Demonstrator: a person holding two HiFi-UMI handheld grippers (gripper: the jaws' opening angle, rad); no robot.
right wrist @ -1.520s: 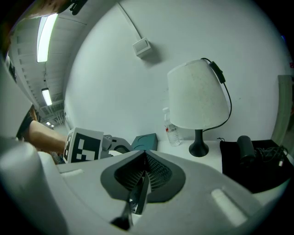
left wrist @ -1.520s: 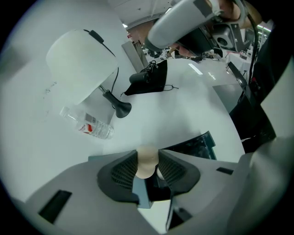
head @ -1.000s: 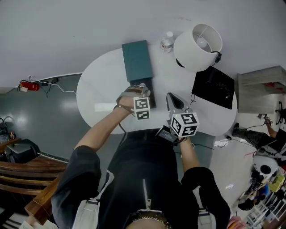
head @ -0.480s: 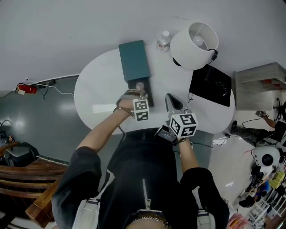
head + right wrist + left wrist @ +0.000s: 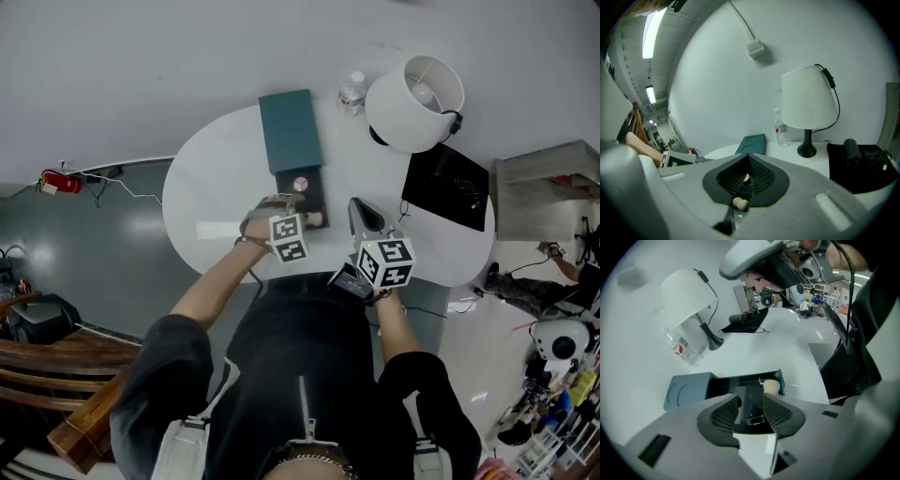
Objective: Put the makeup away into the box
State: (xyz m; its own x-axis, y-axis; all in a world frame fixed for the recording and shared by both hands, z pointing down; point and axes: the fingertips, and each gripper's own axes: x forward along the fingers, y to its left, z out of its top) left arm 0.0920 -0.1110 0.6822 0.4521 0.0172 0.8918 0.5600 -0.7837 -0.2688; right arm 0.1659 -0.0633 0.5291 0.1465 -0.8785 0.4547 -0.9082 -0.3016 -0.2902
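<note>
Teal-lidded box (image 5: 289, 131) lies open; above it the left gripper (image 5: 750, 399) is opening, nothing pinched, likely a makeup drop-off; right gripper (image 5: 747, 159) waits beside, closed.

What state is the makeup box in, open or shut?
Open. The box has its teal lid folded back flat on the table, and its dark inside is exposed.

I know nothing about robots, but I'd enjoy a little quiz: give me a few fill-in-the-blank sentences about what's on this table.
1. The box lies ___ on the table.
2. Between the box and the lamp stands a clear ___.
3. The lamp's shade is ___.

Missing words: open; bottle; white.
</note>
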